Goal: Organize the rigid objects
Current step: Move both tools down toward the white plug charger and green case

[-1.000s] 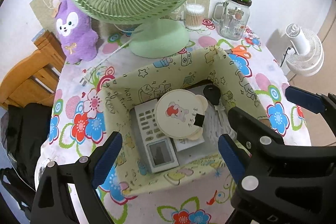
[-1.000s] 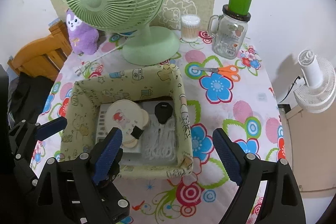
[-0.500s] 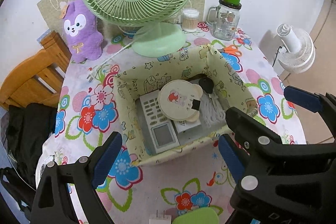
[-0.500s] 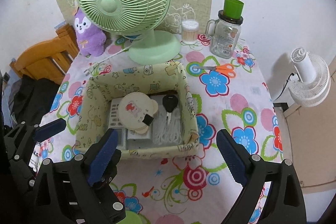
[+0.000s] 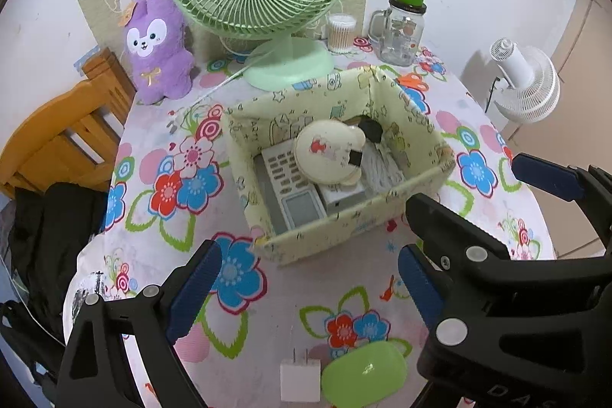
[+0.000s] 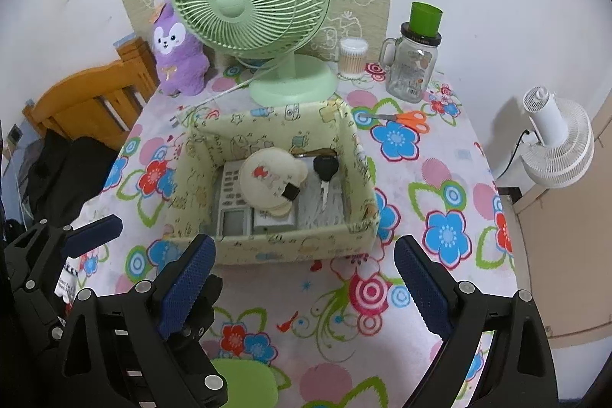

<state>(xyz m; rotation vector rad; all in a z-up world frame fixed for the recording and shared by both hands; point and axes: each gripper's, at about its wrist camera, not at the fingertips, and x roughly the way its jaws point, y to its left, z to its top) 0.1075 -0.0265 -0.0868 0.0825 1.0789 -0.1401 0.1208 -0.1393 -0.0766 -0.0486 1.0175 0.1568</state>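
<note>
Both sets of fingers spread wide and empty: left gripper [image 5: 306, 287] hanging above the flowered oilcloth table [image 5: 160, 239], right gripper [image 6: 304, 276] just in front of the pale yellow cartoon-print fabric box [image 6: 290, 247]. Already in the box: a grey-white remote control [image 5: 287, 186], a round cream case with a bear picture [image 5: 329, 151], a black-headed key [image 6: 325, 169] and a white coiled cable [image 5: 382, 167].

Probably next in line: the white two-pin plug adapter [image 5: 300, 379] and the lime-green oval plastic case [image 5: 363, 371], lying just beside each other near the table's front edge, almost under the left gripper. Best taken one at a time, across the short sides, lifted straight up before crossing the box's front wall, which looks soft and likely to buckle if bumped.

Little free floor left in the box; the front corner by the remote looks the most open. Orange-handled scissors [image 6: 405, 117] lie behind the box on the right. Open cloth between box and front edge gives decent room; right table edge drops off close by.
</note>
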